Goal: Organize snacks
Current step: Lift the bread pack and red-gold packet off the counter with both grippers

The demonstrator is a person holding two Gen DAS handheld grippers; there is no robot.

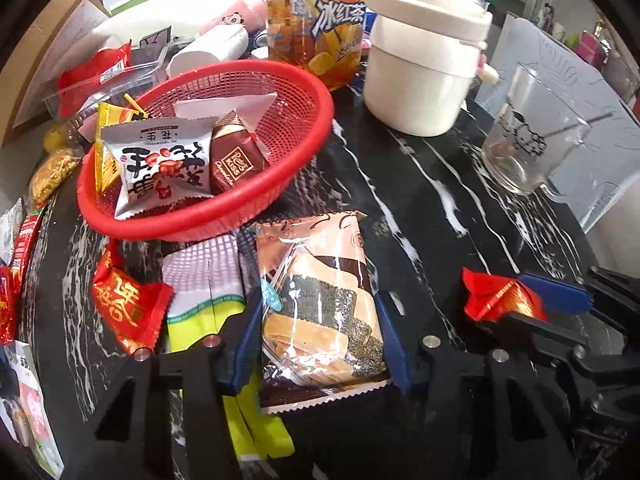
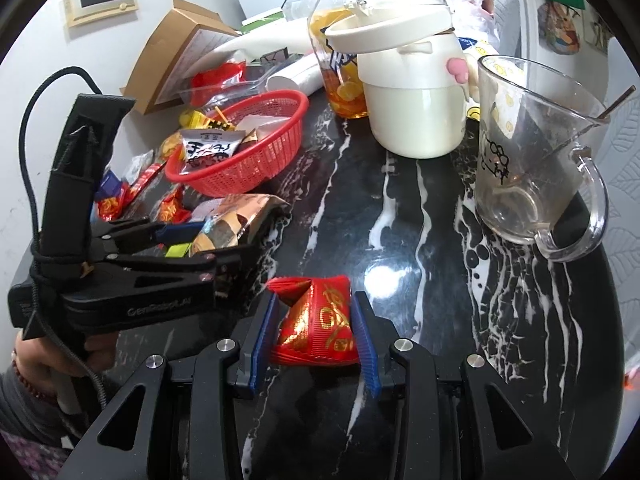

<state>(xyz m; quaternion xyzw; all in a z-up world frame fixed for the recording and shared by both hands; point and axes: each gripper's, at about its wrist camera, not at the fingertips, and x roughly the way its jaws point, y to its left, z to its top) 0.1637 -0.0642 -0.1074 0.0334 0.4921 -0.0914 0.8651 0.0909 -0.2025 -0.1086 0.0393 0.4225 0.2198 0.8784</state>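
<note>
A brown and pink seaweed snack pack [image 1: 316,300] lies on the black marble table [image 1: 420,220], just in front of the red mesh basket [image 1: 320,92]. My left gripper [image 1: 320,336] has its blue pads against both long sides of this pack. The basket holds a white snack bag [image 1: 164,164], a brown chocolate pack [image 1: 236,156] and a yellow pack. My right gripper [image 2: 316,336] is shut on a red and gold candy packet [image 2: 320,320], low over the table. That packet [image 1: 500,300] also shows at the right of the left wrist view.
Behind the basket stand an iced tea bottle [image 1: 316,20], a cream lidded pot [image 1: 420,68] and a glass mug [image 1: 528,132]. Loose packets [image 1: 128,304] and a white and yellow-green pack [image 1: 200,292] lie left of the left gripper. A person's hand [image 2: 28,360] holds the left gripper.
</note>
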